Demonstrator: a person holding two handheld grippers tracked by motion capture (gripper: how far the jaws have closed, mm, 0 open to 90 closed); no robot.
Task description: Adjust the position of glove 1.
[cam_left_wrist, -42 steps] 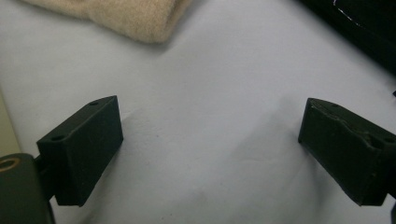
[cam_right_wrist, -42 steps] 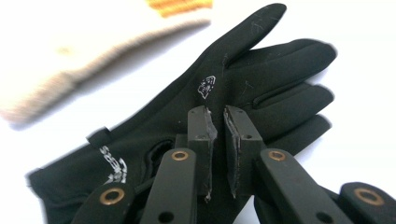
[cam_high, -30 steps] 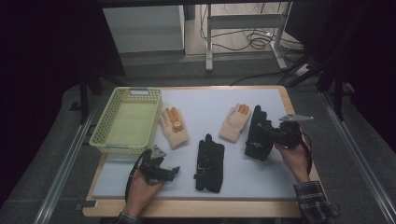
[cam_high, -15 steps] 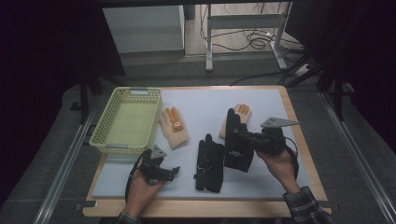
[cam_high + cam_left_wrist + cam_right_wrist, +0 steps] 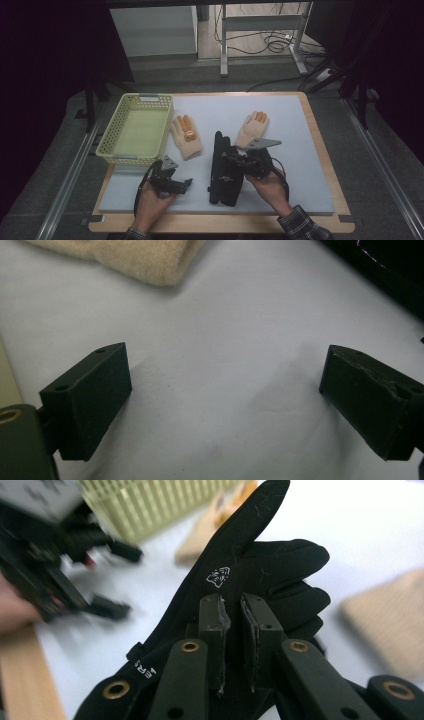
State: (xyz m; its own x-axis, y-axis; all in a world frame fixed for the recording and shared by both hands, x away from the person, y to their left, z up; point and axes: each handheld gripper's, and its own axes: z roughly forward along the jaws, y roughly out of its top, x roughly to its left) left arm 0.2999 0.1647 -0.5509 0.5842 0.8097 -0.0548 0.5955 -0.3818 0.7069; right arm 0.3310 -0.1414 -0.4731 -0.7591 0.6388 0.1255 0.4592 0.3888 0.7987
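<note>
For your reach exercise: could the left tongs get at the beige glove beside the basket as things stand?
Probably yes. The left tongs are open, hold nothing, and sit just short of that beige glove, with bare mat between them.

On the table point(image 5: 320, 150) a pale grey mat carries a yellow-green mesh basket point(image 5: 137, 130) at the far left. Just right of it lies a beige knit glove with orange fingertips point(image 5: 186, 136), and a second beige glove point(image 5: 251, 129) lies farther right, well apart from the first. Near the front middle, black gloves point(image 5: 225, 170) lie lengthwise, one over the other. The right claw point(image 5: 235, 159), in the person's right hand point(image 5: 270, 187), sits on the upper black glove. The left claw point(image 5: 186, 184), in the left hand point(image 5: 150, 197), rests low over the mat, just left of the black gloves and apart from them.
</note>
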